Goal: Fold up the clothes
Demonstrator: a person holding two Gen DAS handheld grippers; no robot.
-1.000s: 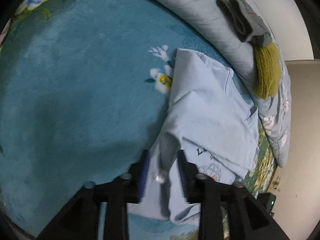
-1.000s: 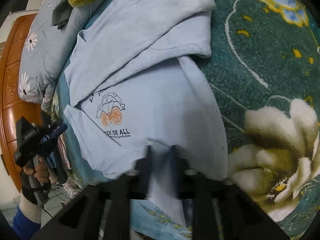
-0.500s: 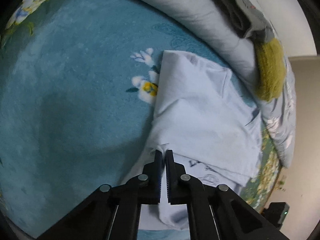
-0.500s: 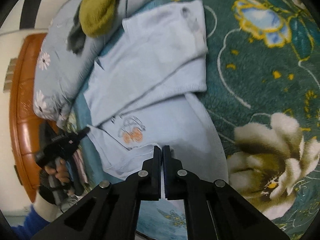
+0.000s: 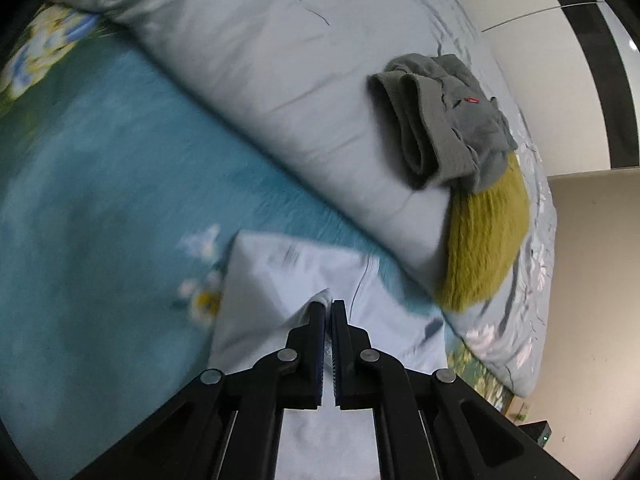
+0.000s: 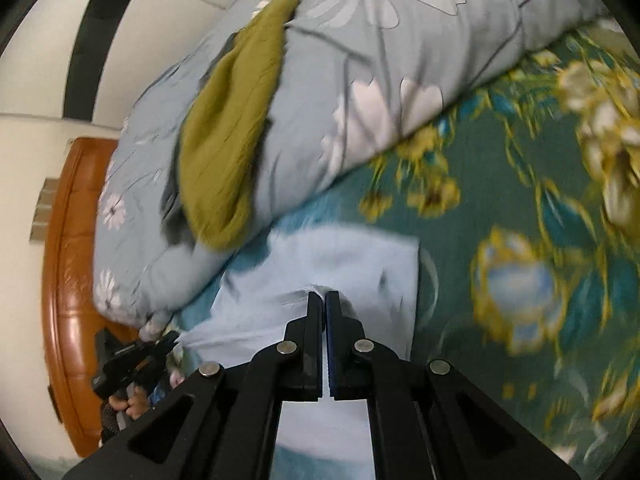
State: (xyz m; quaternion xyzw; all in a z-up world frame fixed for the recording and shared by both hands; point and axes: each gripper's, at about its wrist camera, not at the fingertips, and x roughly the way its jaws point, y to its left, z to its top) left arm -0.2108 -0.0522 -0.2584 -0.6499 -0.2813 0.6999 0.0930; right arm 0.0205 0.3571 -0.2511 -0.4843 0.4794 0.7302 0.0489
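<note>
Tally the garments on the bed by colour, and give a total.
Light blue: 1, the t-shirt pinched by the left gripper and right gripper.
Grey: 1, folded garment.
Olive green: 1, knit garment.
Total: 3.

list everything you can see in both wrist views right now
t-shirt: 1, light blue, on the blanket, pinched by both grippers
blanket: 1, teal with flowers, covers the bed
duvet: 1, pale blue-grey with flowers, bunched behind the t-shirt
grey garment: 1, grey, folded on the duvet
green garment: 1, olive green, on the duvet under the grey one
headboard: 1, orange-brown wood, behind the duvet
left gripper: 1, black, shut on the t-shirt
right gripper: 1, black, shut on the t-shirt
</note>
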